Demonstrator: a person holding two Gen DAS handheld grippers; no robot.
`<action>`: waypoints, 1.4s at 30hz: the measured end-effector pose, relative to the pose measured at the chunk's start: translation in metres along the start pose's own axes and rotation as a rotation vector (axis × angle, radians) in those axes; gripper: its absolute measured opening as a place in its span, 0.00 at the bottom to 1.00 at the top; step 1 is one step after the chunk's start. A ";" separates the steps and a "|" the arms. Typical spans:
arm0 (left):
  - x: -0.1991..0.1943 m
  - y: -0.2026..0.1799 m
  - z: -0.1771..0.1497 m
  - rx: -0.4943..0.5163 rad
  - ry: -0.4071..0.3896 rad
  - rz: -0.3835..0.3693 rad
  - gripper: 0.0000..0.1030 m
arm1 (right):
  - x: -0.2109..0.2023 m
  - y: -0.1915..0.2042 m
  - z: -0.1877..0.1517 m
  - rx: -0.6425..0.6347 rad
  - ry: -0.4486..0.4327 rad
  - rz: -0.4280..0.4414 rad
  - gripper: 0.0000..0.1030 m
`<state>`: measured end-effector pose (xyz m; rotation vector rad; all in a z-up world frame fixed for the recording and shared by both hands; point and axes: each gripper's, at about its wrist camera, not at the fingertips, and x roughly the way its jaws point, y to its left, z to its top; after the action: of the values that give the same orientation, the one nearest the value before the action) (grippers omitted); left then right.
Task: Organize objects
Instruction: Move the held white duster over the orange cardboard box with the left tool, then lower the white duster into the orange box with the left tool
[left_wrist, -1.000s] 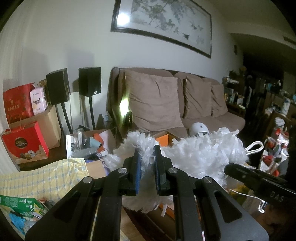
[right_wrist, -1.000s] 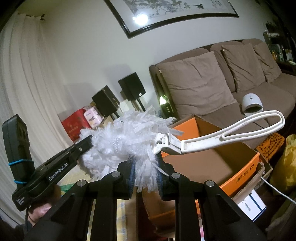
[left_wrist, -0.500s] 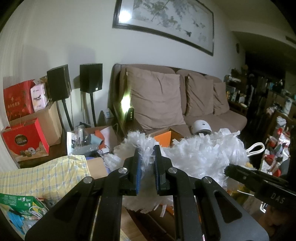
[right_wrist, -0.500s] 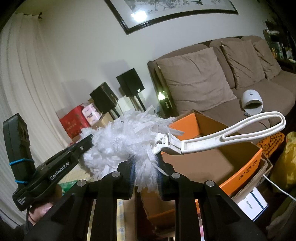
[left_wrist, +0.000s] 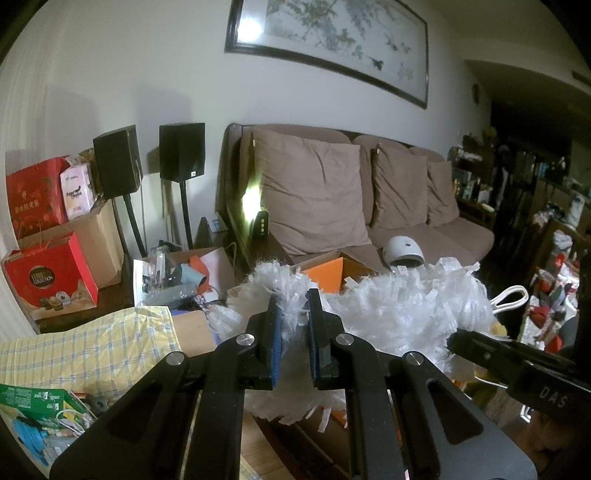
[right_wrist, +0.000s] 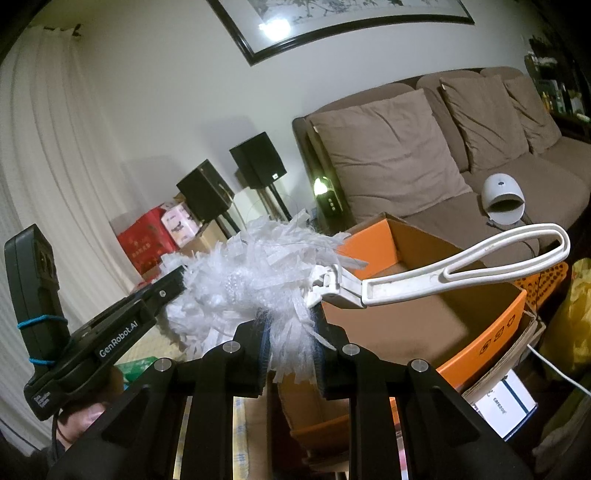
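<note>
Above the open orange box, held in mid-air, a white duster spans between both grippers. Fluffy strip head; white plastic loop handle sticks out to the right in the right wrist view, over the box's far side.

Left gripper: jaws nearly together, clamped on a tuft at the duster's left end; blue pads press the white strips between them. Bulk of the duster head runs off to the right of this gripper. In the right wrist view the same gripper comes in from the left with its tip buried in the fluff; a hand shows under its grip.

Right gripper: jaws close, clamped on hanging strips at the underside of the head, just left of where the handle joins. Seen from the left wrist view, its black finger reaches into the duster's right side.

Behind: brown sofa with cushions, a white domed device on the seat, two black speakers on stands, red gift bags at the left wall. Yellow checked cloth lower left.
</note>
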<state>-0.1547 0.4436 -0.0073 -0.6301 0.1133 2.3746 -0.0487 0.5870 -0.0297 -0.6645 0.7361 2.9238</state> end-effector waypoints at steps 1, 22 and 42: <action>0.001 0.000 0.000 -0.001 0.001 0.000 0.11 | 0.000 0.000 0.000 0.001 0.001 0.000 0.18; 0.017 0.009 -0.002 -0.018 0.012 0.020 0.09 | 0.022 -0.008 -0.010 0.014 0.060 -0.002 0.19; 0.063 0.009 -0.038 -0.010 0.131 0.030 0.03 | 0.050 -0.039 -0.027 0.098 0.132 -0.043 0.17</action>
<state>-0.1862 0.4649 -0.0709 -0.7942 0.1694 2.3632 -0.0773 0.6060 -0.0895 -0.8583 0.8595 2.8060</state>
